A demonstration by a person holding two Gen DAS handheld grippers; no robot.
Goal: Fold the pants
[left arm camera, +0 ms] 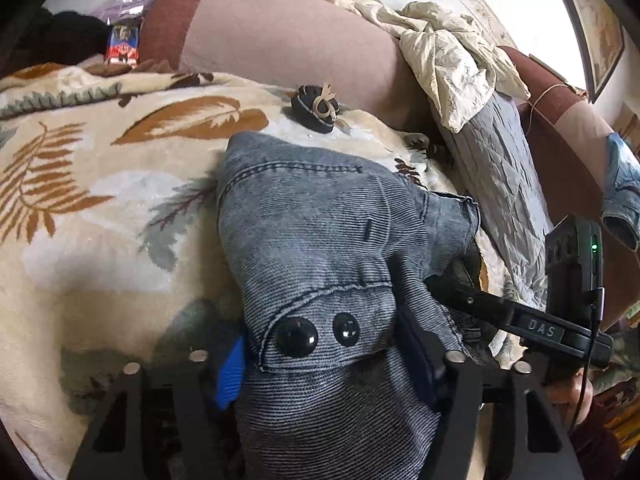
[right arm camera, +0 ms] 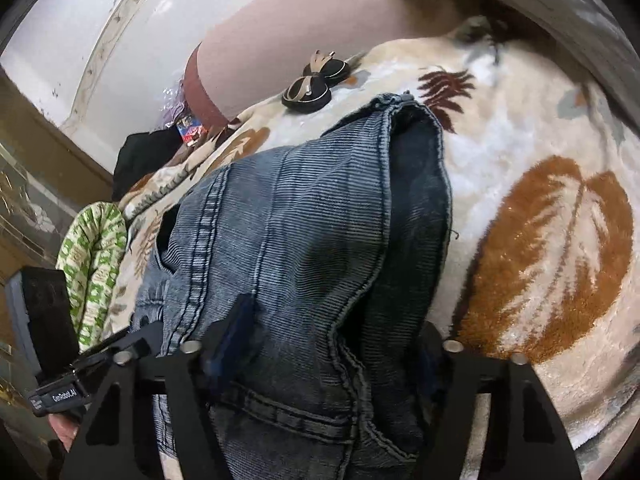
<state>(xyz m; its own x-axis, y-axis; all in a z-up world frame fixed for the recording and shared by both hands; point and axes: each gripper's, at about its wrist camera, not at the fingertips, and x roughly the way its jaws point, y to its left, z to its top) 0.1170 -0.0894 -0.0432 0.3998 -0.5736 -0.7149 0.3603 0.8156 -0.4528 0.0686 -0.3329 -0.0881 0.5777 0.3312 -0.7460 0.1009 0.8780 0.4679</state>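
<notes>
Grey-blue denim pants (left arm camera: 320, 232) lie bunched on a cream blanket with a leaf pattern (left arm camera: 100, 208). In the left wrist view my left gripper (left arm camera: 324, 360) is shut on the waist part with two black buttons (left arm camera: 298, 336). The cloth fills the gap between its blue pads (left arm camera: 230, 376). The right gripper's body (left arm camera: 560, 320) reaches into the pants from the right. In the right wrist view my right gripper (right arm camera: 332, 344) is shut on a thick fold of the pants (right arm camera: 320, 220) near a seam and pocket. Its right pad is hidden by the denim.
A pair of small black shoes with beige bows (right arm camera: 308, 88) sits on the blanket just beyond the pants. A pink and brown cushion (left arm camera: 288, 40) backs the bed. Crumpled cream cloth (left arm camera: 452, 56) and a grey quilt (left arm camera: 500, 184) lie at right, a green-patterned pillow (right arm camera: 96, 256) at left.
</notes>
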